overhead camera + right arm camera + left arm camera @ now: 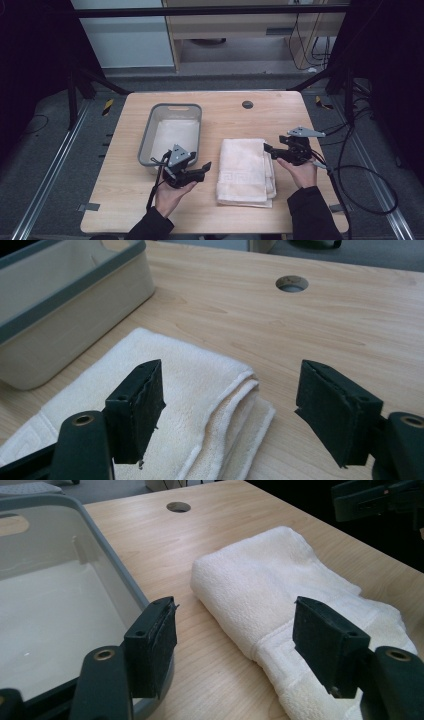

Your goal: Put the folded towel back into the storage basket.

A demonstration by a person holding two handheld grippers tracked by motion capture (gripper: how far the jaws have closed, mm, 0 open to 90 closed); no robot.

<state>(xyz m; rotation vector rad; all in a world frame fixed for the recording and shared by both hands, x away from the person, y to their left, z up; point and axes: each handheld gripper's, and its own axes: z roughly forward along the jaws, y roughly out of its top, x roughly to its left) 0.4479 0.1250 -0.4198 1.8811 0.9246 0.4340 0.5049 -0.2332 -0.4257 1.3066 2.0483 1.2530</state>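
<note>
Folded white towel (pixel 246 171) flat on wooden table (pixel 280 112), just right of centre, thick folded edges along right side. Grey plastic basin (pixel 171 134) at towel's 9 o'clock, near but apart. Left gripper (pixel 202 167) at towel's 9 o'clock, jaws wide apart, holding nothing, just short of cloth. Right gripper (pixel 268 150) at towel's 2 o'clock, jaws apart, empty, over towel's far right corner. Round cable hole (pixel 247 104) at table's 12 o'clock.
</note>
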